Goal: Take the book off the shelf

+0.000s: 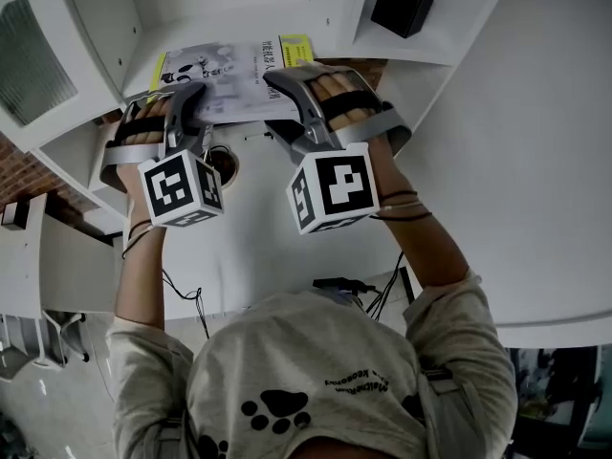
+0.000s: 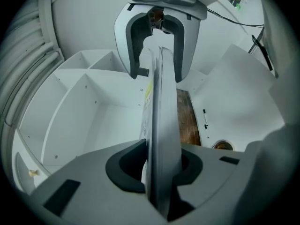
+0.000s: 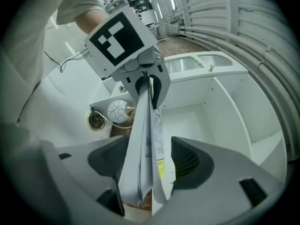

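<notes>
We pinched the book (image 1: 229,70) in our left hand-held gripper (image 1: 196,98) to pull it off the shelf (image 1: 239,8); our right hand-held gripper (image 1: 282,84) straddled it, jaws spread.

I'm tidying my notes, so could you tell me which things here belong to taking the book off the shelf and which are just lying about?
Belongs to the job: book, shelf, left gripper shut on the book, right gripper open around it.
Lying about: black box, small round object, cables.
</notes>
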Demonstrator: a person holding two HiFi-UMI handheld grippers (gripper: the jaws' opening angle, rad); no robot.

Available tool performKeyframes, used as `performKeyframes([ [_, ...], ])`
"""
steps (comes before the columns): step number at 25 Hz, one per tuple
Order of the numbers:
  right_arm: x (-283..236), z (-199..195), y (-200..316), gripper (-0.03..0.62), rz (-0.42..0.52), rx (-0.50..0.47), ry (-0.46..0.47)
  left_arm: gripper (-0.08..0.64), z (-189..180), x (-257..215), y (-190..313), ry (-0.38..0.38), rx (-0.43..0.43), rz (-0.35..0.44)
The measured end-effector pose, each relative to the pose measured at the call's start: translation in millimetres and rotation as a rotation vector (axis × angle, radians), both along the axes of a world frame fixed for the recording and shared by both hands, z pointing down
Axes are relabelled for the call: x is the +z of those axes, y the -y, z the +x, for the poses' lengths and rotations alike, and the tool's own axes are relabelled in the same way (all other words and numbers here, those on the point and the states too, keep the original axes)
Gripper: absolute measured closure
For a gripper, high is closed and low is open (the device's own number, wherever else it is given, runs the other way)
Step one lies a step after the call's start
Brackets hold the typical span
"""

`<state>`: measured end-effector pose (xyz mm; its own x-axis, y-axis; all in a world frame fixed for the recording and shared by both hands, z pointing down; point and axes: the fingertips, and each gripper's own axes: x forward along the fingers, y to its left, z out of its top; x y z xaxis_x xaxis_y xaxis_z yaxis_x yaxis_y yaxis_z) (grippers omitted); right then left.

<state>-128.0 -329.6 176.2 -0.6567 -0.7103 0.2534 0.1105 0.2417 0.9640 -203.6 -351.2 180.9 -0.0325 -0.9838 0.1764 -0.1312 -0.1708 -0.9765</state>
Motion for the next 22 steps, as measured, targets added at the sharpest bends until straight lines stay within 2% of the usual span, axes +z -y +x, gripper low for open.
performKeyframes([
  [5, 16.2, -4.4, 11.4, 0.313, 0.021, 0.059, -0.032, 0.471, 7.8, -0.1, -12.7, -0.014, -0.025, -0.006],
  [10, 10.3, -3.3, 10.7, 0.319, 0.088, 0.090, 0.016, 0.471, 14.9, 2.9, -29.0, 0.003, -0.040, 0.001],
  [11, 7.8, -1.7, 7.4, 0.340, 0.101, 0.094, 0.025, 0.471, 16.6, 3.0, -32.7, 0.006, -0.044, 0.007],
  [14, 4.2, 3.7, -2.6, 0.501, 0.132, 0.096, 0.044, 0.479, 21.5, -1.0, -43.5, 0.006, -0.056, 0.034],
  [17, 2.6, 8.9, -11.7, 0.512, 0.142, 0.079, 0.075, 0.482, 27.8, -4.0, -54.2, 0.000, -0.060, 0.046],
  [22, 25.8, 17.5, -20.5, 0.512, 0.079, 0.056, 0.063, 0.483, 37.4, 18.7, -64.2, -0.011, -0.060, -0.023],
])
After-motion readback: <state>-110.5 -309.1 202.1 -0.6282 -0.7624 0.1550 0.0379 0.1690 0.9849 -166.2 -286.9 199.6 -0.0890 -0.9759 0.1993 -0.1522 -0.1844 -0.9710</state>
